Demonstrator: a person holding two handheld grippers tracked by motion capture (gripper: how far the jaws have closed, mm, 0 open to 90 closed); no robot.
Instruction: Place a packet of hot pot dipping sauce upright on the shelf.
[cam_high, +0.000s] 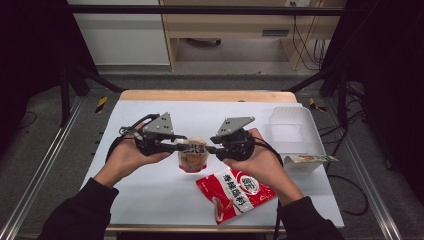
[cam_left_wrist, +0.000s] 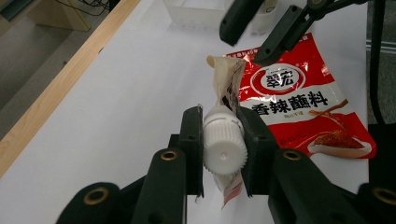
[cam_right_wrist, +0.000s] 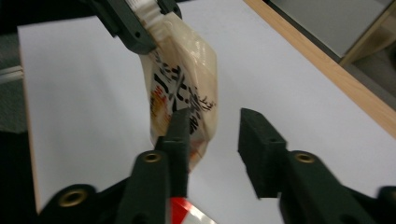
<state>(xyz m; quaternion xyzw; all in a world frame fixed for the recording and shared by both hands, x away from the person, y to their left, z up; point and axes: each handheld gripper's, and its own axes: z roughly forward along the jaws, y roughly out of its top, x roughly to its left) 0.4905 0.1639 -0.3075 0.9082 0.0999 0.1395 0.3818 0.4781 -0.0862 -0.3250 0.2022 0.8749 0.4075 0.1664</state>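
Left hand-held gripper (cam_left_wrist: 223, 154) clamped the white cap (cam_left_wrist: 225, 148) of the spouted pouch (cam_right_wrist: 183, 88), lifted above the counter (cam_high: 150, 190). Right hand-held gripper (cam_right_wrist: 214, 140) was released, jaws wide; the pouch's bottom lay against one finger, its long axis running between both grippers.

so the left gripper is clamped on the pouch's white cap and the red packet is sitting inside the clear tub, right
Not quite. The left gripper is clamped on the white cap of the pouch, but the red packet is not in the clear tub. The high view shows it lying flat on the white table, nearer the person than the tub.
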